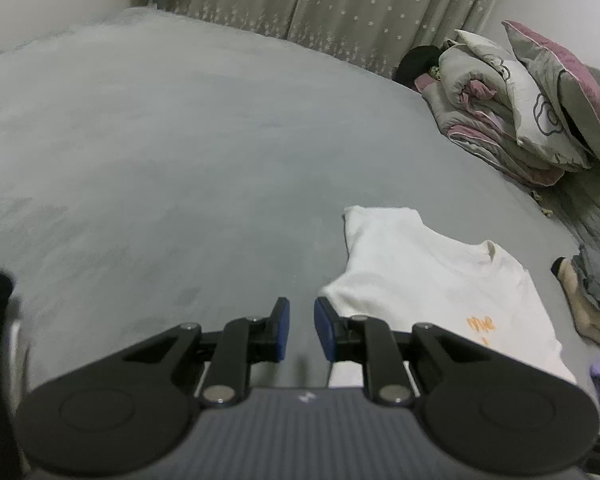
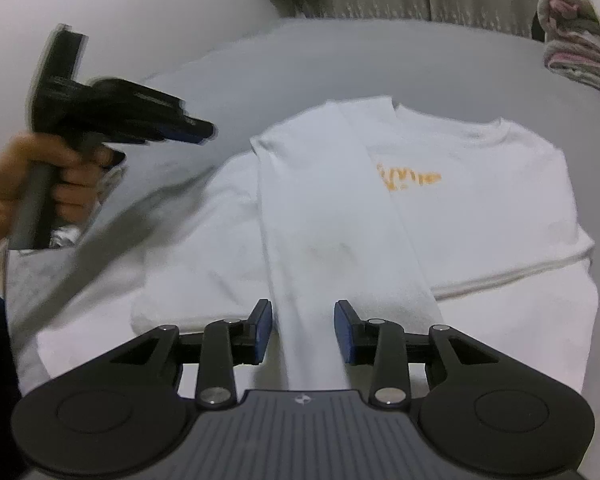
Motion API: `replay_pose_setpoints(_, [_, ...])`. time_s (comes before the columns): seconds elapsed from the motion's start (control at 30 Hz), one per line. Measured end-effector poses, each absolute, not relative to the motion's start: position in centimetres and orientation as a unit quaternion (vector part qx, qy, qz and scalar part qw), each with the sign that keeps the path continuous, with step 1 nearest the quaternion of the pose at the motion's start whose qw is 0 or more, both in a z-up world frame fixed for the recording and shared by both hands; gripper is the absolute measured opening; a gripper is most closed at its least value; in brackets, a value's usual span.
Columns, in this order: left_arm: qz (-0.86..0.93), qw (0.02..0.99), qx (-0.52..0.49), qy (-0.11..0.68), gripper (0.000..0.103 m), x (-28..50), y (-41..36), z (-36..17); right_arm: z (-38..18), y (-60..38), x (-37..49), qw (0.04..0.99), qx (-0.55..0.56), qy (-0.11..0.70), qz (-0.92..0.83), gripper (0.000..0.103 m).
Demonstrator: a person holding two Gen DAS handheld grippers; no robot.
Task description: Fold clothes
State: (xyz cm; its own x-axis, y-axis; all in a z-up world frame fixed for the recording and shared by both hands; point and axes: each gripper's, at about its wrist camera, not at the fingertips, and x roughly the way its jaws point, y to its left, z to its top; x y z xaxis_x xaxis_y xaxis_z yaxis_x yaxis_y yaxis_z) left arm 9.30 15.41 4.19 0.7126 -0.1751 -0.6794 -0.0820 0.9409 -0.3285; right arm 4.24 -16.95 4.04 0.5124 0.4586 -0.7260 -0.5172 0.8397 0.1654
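White shirt, sleeve folded across

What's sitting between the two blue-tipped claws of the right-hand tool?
In the right wrist view, the folded-over sleeve of the white shirt runs through the open right gripper, untouched.

You've got 1 white shirt, 2 grippers, 1 quilt bundle, 1 pillow.
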Motion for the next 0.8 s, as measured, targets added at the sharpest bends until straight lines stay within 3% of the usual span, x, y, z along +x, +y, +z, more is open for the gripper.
replay_pose_setpoints(0.1, [-0.03,0.904,-0.19,0.383,0.033,7.8,16.2,4.5,4.1,-17.1,4.3,0.872,-0.028,0.402,0.278,0.037])
replay_pose_setpoints(0.37, [-0.04,0.899,-0.18,0.398,0.054,3.8,16.4,5.9,3.5,-16.9,4.7,0.886,-0.022,0.39,0.249,0.039])
replay_pose_setpoints(0.47, [-0.051,0.9,-0.171,0.397,0.068,2.3,16.1,6.4,4.5,-16.7,4.3,0.895,-0.023,0.371,0.248,0.038])
replay_pose_setpoints(0.8, [-0.052,0.899,-0.161,0.404,0.071,2.0,15.4,5.8,4.1,-14.5,4.2,0.895,-0.059,0.376,0.233,0.045])
